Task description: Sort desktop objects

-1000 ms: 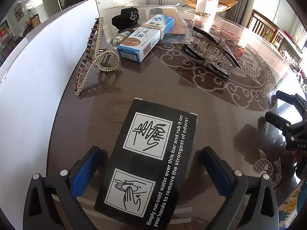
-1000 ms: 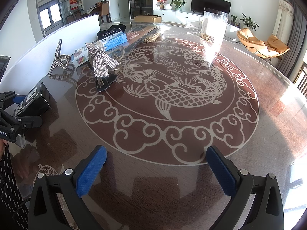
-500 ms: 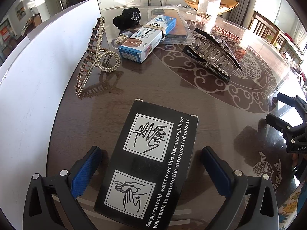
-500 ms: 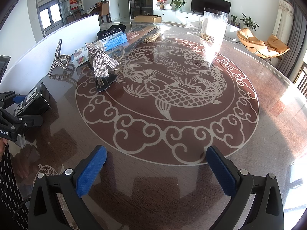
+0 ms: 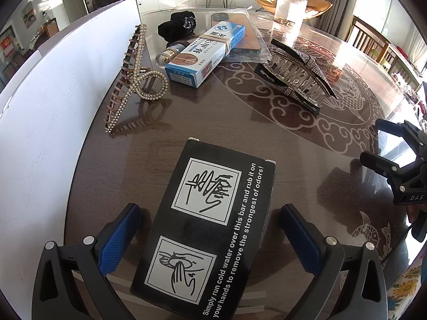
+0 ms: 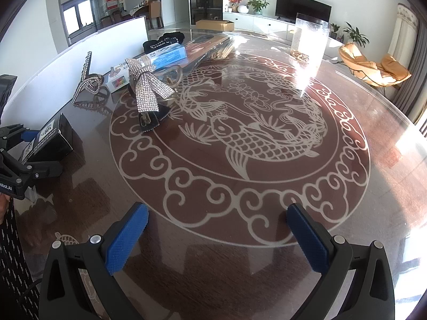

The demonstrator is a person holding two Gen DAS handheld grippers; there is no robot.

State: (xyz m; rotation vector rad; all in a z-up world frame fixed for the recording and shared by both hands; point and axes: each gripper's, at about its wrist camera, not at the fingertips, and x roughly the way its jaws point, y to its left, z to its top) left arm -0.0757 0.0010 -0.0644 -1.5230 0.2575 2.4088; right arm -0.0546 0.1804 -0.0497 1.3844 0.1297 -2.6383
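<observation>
A black box (image 5: 213,213) printed with hand-washing pictures lies flat on the glass-topped table (image 6: 267,186). My left gripper (image 5: 210,237) is open and straddles the box's near end, with a gap between each blue pad and the box's sides. The right wrist view shows this gripper (image 6: 29,152) and the box (image 6: 50,141) at far left. My right gripper (image 6: 217,237) is open over bare table with nothing between its fingers, and it also appears at the right edge (image 5: 387,146). Beyond the box lie a pearl hair claw (image 5: 133,80), a rhinestone claw clip (image 5: 299,74) and a blue-and-white carton (image 5: 208,53).
A white partition (image 5: 53,93) runs along the table's left side. At the far end are a black scrunchie (image 5: 176,26), a small bottle (image 5: 170,53), a flat plastic-wrapped pack (image 5: 240,32) and a tall clear container (image 6: 309,37). The carp-patterned middle of the table lies to the right.
Almost nothing: the left gripper has drifted slightly while staying open around the black box. The right gripper has not moved.
</observation>
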